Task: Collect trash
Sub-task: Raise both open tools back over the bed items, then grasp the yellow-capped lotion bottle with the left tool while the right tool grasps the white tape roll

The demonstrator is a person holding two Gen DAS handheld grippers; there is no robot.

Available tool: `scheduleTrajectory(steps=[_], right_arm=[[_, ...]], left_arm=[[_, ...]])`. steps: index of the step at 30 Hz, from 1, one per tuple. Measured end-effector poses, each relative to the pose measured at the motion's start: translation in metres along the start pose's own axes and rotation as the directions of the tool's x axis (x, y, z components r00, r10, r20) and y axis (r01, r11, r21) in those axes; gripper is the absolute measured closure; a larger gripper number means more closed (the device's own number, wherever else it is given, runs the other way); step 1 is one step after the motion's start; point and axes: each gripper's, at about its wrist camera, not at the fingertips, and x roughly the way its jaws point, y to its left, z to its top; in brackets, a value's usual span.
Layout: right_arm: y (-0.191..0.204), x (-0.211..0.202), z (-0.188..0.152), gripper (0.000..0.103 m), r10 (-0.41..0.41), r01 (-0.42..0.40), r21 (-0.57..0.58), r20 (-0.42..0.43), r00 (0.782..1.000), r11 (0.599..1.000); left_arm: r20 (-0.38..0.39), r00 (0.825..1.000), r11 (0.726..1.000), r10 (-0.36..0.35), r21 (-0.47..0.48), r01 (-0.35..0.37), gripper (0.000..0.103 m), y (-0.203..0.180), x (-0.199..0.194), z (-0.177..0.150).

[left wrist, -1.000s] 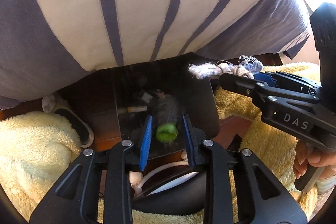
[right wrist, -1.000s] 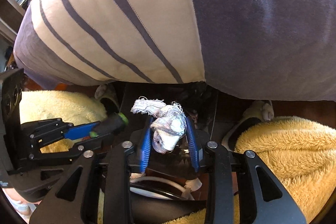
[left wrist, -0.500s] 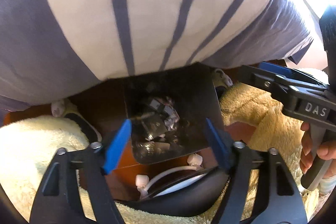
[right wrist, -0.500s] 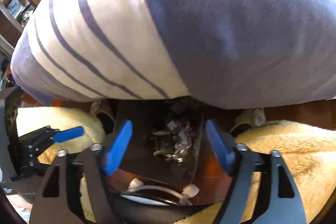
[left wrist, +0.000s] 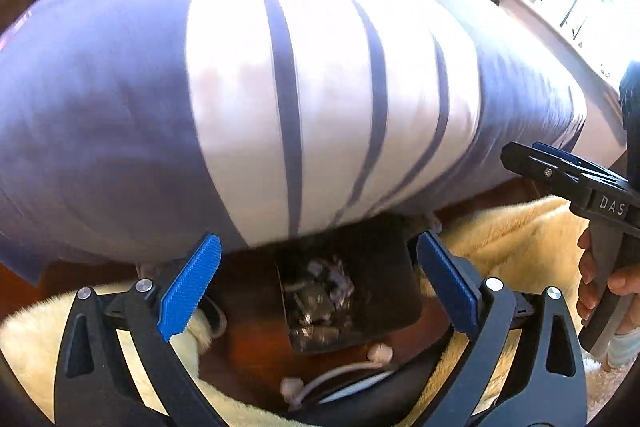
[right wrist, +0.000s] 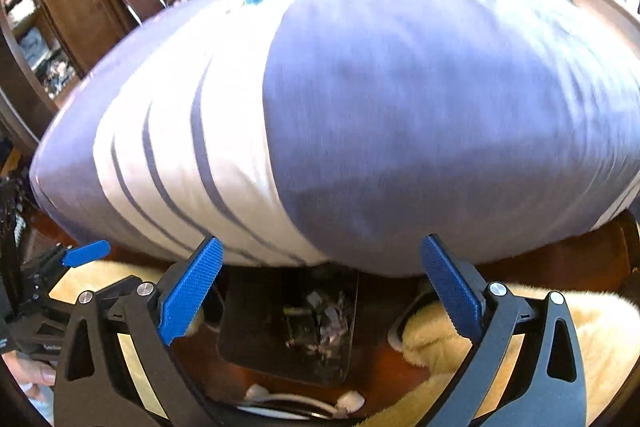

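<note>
Beneath striped bedding point(left wrist: 320, 107) (blurred), dark wood floor point(left wrist: 248, 347)

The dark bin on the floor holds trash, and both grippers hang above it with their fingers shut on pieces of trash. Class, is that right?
Not quite. The dark bin does hold trash, but both wrist views show the left gripper and the right gripper with fingers spread, still opening, and nothing between them.

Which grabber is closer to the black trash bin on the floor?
Neither clearly. The left gripper and the right gripper both hang above the black trash bin, jaws opening and empty, side by side at about the same height.
</note>
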Motion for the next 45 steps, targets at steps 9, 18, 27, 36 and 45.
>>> scheduleTrajectory(steps=[9,18,27,36,45], right_arm=[[0.014,-0.037,0.053,0.003,-0.015,0.026,-0.073,0.154,0.988,0.997],[0.018,-0.039,0.108,0.003,-0.046,0.069,-0.097,0.222,0.974,0.993],[0.009,0.005,0.149,0.003,-0.083,0.1,-0.086,0.185,0.979,0.991],[0.0,0.064,0.192,0.004,-0.091,0.102,-0.076,0.136,0.987,0.992],[0.001,0.1,0.234,0.018,-0.055,0.07,-0.122,0.12,0.991,0.99]], left_arm=[[0.155,0.987,0.999,0.034,0.018,-0.038,0.009,0.01,-0.048,0.058],[0.233,0.967,0.993,0.101,0.039,-0.113,0.008,0.023,-0.061,0.11],[0.185,0.976,0.99,0.111,0.065,-0.125,0.008,0.024,-0.012,0.164],[0.155,0.979,0.986,0.134,0.078,-0.148,0.009,0.023,0.035,0.214],[0.151,0.979,0.985,0.136,0.088,-0.15,0.013,0.028,0.067,0.261]])
